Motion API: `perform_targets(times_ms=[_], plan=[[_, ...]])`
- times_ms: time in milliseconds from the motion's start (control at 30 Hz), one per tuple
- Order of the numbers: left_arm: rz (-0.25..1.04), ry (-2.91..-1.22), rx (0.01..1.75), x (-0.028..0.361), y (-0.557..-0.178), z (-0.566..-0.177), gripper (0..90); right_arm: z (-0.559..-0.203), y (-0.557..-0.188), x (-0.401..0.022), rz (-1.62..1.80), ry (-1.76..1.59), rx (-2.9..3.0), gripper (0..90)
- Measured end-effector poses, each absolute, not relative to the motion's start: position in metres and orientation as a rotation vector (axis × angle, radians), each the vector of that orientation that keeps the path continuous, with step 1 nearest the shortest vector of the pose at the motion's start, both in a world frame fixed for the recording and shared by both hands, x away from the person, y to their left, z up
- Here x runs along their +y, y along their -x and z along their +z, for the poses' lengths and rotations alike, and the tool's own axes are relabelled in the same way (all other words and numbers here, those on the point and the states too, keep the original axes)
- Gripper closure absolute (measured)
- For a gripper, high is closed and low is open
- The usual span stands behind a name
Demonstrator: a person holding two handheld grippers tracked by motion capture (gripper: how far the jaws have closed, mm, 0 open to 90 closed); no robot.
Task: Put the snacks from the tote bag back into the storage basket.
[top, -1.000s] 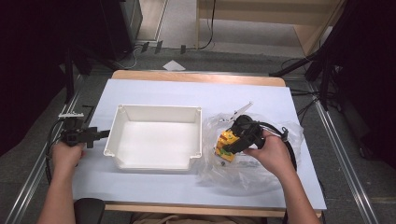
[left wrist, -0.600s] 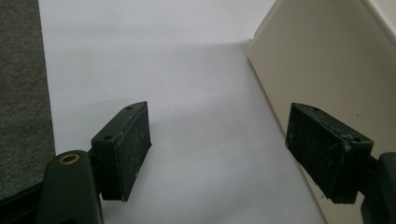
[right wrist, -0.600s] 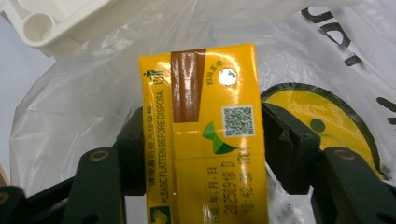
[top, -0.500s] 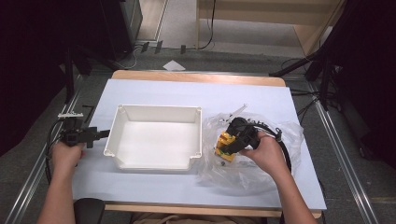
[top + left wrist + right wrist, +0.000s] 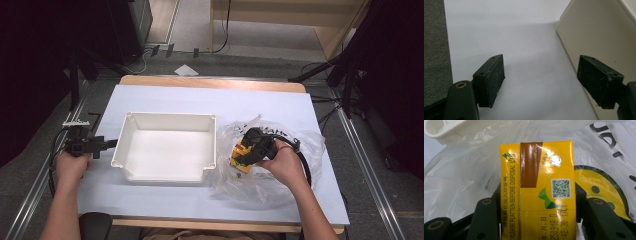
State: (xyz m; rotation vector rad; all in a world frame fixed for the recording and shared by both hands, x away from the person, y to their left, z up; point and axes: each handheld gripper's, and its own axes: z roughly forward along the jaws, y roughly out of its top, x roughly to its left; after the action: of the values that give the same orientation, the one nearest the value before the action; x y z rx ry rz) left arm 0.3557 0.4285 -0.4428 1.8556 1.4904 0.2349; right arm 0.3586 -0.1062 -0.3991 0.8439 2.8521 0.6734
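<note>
At the far left of the high view, the left gripper (image 5: 102, 145) rests at the edge of the white-covered surface (image 5: 280, 107), held by the person's left hand (image 5: 71, 165) and pointing toward the white bin (image 5: 167, 171). In the left gripper view its fingers (image 5: 490, 80) stand wide apart with nothing between them, the bare surface below and the bin's cream outer wall (image 5: 599, 32) just beside the farther finger. The bin sits near the middle of the surface, open side up. To its right lies a crumpled clear plastic bag (image 5: 295, 187), touching the bin's right wall. On that bag the right gripper (image 5: 243, 151), in the person's right hand (image 5: 282, 162), points left toward the bin, with a yellow carton (image 5: 239, 152) at its tip. In the right gripper view the yellow carton (image 5: 539, 195) stands between the two fingers (image 5: 580, 202), which have just been closing and now sit against both of its sides, gripping it above the bag (image 5: 461, 175).
</note>
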Motion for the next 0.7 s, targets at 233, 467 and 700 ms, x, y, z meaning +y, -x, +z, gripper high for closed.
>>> perform_targets(times_ms=[233,467,700], plan=[[0.234,-1.857,1.491,0.4286,-0.3557,-0.443,23.3,-0.3988,-0.36,-0.1086,0.69,-0.843,2.863,52.1],[0.236,-1.854,1.49,0.4288,-0.3557,-0.443,23.4,-0.3968,-0.3627,-0.1104,0.723,-0.858,2.881,52.2],[0.236,-1.855,1.49,0.4288,-0.3556,-0.4429,23.4,-0.3895,-0.3622,-0.1132,0.72,-0.858,2.862,52.2]])
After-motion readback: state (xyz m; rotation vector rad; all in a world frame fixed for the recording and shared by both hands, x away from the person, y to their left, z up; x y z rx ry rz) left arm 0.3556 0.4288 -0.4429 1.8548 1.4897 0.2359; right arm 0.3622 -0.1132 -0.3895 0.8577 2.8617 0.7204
